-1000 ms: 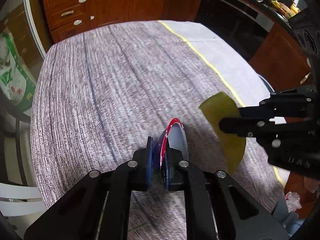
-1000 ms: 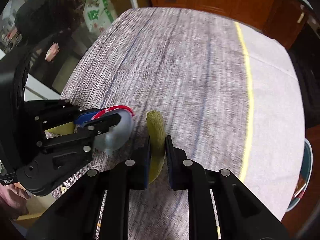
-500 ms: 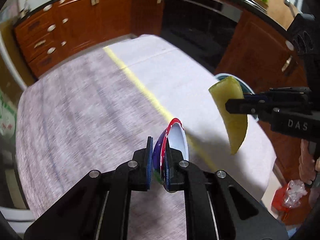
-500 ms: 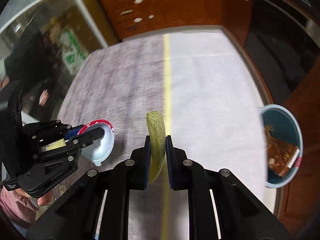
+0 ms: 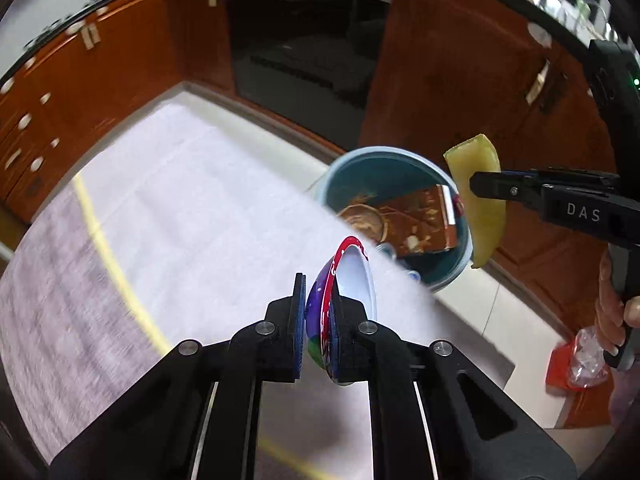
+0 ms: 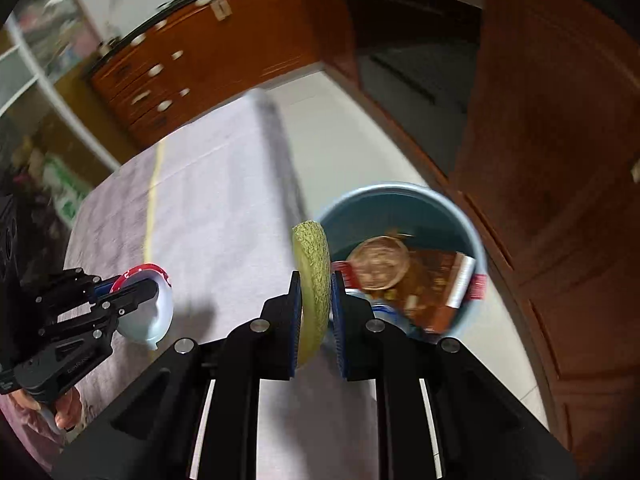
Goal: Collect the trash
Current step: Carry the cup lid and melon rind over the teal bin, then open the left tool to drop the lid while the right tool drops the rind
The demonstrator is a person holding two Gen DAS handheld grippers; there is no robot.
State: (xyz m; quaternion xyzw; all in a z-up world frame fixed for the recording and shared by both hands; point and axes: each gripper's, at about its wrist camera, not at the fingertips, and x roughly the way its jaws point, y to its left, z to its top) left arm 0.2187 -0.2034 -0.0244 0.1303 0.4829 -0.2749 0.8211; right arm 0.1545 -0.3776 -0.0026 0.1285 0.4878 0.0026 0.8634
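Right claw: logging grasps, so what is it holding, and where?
The right claw pinches a yellow-green peel slice by its lower half, flat faces.

R gripper (image 6: 313,312) clamps melon rind (image 6: 313,276) over blue bin (image 6: 476,240).

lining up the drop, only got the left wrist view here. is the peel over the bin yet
Observer: Not clearly. In the right wrist view the melon peel sits at the bin's near-left rim, by the table edge.
Operator: right tongs gripping it ok
Observer: Yes, both pads of the right tongs press its sides.
Operator: my cup hanging out much
Observer: From that side, the cup's white inside bulges below the left tongs.
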